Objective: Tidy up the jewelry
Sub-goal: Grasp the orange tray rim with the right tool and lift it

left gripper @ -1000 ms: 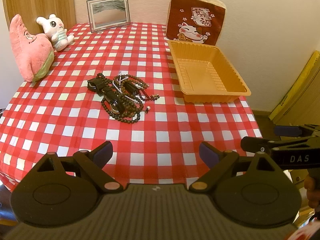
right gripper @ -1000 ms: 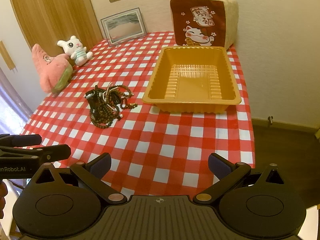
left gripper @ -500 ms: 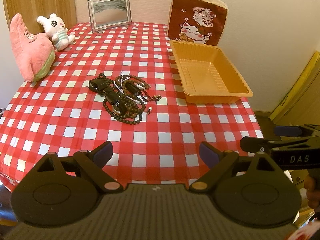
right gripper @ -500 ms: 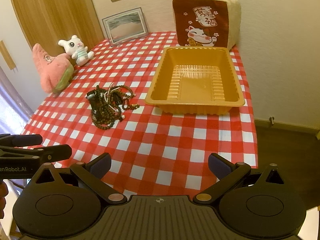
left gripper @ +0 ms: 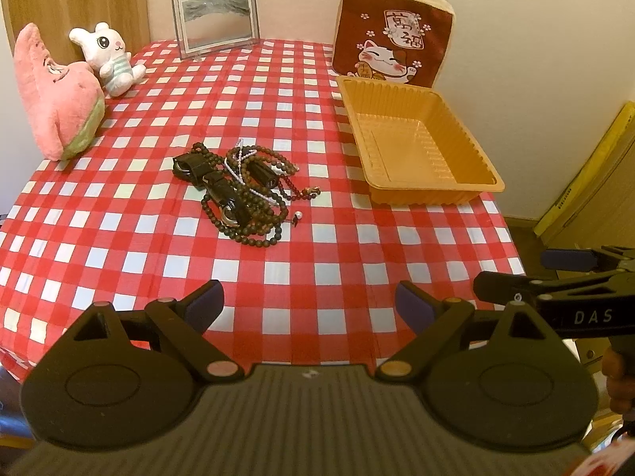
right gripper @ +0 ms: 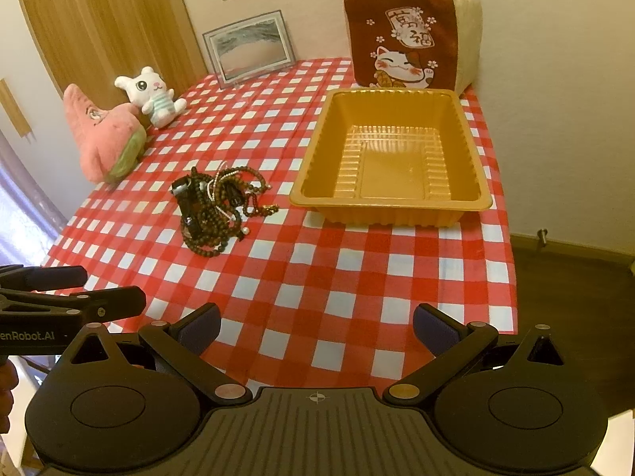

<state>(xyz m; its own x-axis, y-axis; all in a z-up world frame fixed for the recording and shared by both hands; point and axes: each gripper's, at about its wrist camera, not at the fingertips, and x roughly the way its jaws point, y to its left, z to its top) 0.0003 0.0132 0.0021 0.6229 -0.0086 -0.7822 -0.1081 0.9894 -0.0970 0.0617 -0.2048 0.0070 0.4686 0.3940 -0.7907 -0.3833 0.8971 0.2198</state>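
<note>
A tangled pile of jewelry (left gripper: 242, 194), dark bead strings, black straps and a thin white chain, lies mid-table; it also shows in the right wrist view (right gripper: 216, 210). An empty orange plastic tray (left gripper: 472, 146) stands to its right, seen too in the right wrist view (right gripper: 474, 150). My left gripper (left gripper: 309, 301) is open and empty over the table's near edge, short of the pile. My right gripper (right gripper: 315, 323) is open and empty over the near edge, in front of the tray. Each gripper shows from the side in the other's view.
The table wears a red-and-white checked cloth (left gripper: 278, 261). A pink plush (left gripper: 55, 95) and a white bunny plush (left gripper: 109, 59) sit at the back left, a framed picture (left gripper: 216, 20) at the back, a cat-print cushion (left gripper: 393, 43) behind the tray.
Both grippers have moved slightly forward and higher toward the table; the pile and tray sit a little lower in view. Nothing was grasped.
</note>
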